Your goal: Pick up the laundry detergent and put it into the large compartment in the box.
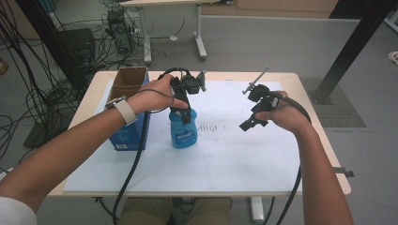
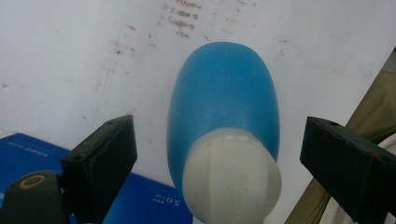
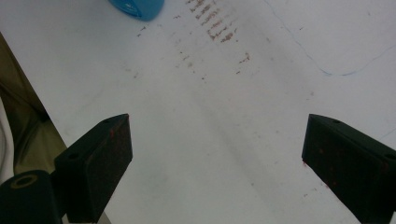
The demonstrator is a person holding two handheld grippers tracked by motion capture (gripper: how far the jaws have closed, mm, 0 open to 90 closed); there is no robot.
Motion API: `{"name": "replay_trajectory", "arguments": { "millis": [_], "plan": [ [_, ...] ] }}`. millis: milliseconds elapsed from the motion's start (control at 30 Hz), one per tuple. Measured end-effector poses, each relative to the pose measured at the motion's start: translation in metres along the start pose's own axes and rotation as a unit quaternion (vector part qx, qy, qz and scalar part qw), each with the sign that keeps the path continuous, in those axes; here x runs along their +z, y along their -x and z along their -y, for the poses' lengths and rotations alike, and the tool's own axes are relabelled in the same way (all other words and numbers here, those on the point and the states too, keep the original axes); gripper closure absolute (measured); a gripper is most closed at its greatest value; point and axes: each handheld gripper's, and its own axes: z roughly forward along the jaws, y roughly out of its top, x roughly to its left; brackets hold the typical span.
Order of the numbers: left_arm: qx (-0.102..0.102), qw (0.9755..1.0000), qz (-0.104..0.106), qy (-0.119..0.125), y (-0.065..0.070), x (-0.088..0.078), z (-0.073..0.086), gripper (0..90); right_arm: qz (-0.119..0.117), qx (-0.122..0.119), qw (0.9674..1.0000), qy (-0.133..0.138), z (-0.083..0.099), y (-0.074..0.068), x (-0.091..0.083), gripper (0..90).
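A blue plastic bottle with a label stands upright on the white sheet, left of the middle. My left gripper hangs straight over it, pointing down. In the left gripper view the bottle's blue body and white neck sit between the two black pads of the left gripper, with a gap on each side, so the jaws stand open around the neck. My right gripper is held above the sheet to the bottle's right. Nothing lies between the open jaws of the right gripper, and the bottle sits far off.
A blue box with an open cardboard top stands just left of the bottle, close to my left forearm; its blue side is in the left gripper view. Faint brown marks stain the sheet. Cables trail from both grippers over the near table edge.
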Motion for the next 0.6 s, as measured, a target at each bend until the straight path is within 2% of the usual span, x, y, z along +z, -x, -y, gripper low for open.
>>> {"name": "replay_trajectory", "arguments": {
  "millis": [600],
  "plan": [
    [-0.001,1.0,0.001,0.0,-0.0005,0.0009,0.0005,11.2,-0.001,-0.001,1.0,-0.001,-0.0009,0.001,0.0014,8.5]
  ]
}}
